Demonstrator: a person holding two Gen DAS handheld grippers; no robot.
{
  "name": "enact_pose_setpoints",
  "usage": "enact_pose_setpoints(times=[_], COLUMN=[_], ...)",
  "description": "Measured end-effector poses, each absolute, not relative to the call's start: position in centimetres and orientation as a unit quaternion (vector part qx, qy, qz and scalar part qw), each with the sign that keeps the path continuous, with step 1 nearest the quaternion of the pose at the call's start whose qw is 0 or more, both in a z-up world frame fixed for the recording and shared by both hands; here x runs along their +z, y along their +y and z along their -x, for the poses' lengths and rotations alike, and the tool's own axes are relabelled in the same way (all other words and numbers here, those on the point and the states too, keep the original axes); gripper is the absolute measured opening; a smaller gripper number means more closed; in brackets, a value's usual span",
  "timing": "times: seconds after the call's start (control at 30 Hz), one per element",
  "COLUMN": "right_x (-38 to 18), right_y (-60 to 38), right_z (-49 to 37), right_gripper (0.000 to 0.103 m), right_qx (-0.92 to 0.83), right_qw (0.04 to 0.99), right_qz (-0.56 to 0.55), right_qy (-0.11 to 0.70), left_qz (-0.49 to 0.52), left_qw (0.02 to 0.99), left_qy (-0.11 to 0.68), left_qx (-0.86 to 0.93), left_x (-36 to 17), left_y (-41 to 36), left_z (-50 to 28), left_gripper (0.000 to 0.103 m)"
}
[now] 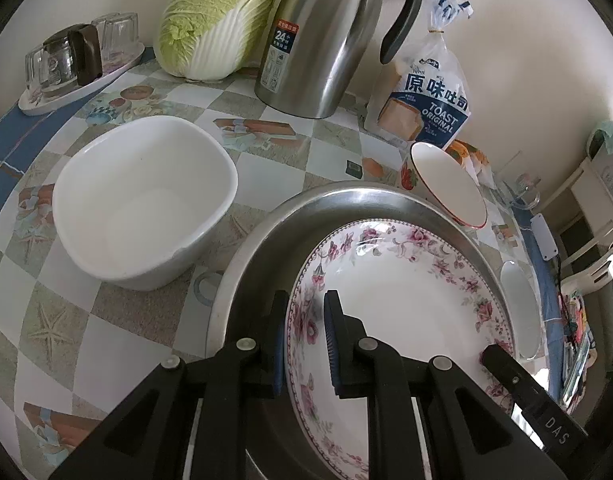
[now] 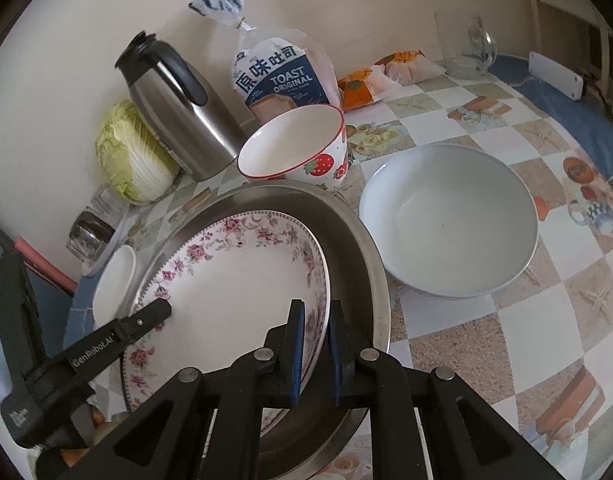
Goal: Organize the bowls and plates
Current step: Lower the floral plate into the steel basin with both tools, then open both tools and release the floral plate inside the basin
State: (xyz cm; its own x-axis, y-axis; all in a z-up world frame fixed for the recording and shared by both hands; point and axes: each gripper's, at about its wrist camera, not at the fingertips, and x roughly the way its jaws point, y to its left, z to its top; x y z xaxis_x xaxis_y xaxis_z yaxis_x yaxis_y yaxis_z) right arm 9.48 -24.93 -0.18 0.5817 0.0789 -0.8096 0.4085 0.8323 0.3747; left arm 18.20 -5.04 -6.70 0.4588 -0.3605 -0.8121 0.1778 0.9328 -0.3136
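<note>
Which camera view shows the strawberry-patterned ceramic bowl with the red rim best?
The right wrist view. There the strawberry-patterned ceramic bowl shows its red rim, white inside and the strawberries on its outer wall, in front of the toast bag. The left wrist view shows it near the right edge, mostly its inside, with only a sliver of pattern.

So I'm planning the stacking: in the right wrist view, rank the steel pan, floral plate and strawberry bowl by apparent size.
1. Steel pan
2. Floral plate, lying inside it
3. Strawberry bowl, though it sits farther away.
</note>
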Motion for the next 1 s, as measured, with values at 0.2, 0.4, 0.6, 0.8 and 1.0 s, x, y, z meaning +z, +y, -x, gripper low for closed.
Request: enact_pose_setpoints(times=[0.2,0.4,0.6,0.8,1.0], right_x=[-0.1,0.0,0.1,0.2,0.3], right_y=[-24.4,-24.1,-23.6,-23.4,-23.3], right_z=[-9.6,-9.7,-9.9,-10.1,-10.1], right_gripper=[0.014,0.013,0.014,0.014,0.014], right_qx=[-0.105,-0.110,-0.114,-0.116,-0.116], right_qw=[0.852,0.852,0.853,0.853,0.853], right_qz=[-0.242,-0.224,-0.203,-0.187,-0.185], right_qy=[0.452,0.460,0.468,0.473,0.475], left_qz=[0.082,0.080,0.076,0.071,0.070], left_qw=[0.849,0.848,0.848,0.849,0.848], left_qy=[0.499,0.501,0.502,0.503,0.504], left_qx=[-0.153,-0.151,-0.151,-0.147,-0.147], left_x=[-6.8,-6.8,-6.8,-6.8,-6.8], left_y=[-5.2,-5.3,-5.3,-5.4,-5.5], left_z=[-18.2,-18.2,-18.1,-18.1,-18.1], left_gripper=[0.016,0.017,0.017,0.018,0.019])
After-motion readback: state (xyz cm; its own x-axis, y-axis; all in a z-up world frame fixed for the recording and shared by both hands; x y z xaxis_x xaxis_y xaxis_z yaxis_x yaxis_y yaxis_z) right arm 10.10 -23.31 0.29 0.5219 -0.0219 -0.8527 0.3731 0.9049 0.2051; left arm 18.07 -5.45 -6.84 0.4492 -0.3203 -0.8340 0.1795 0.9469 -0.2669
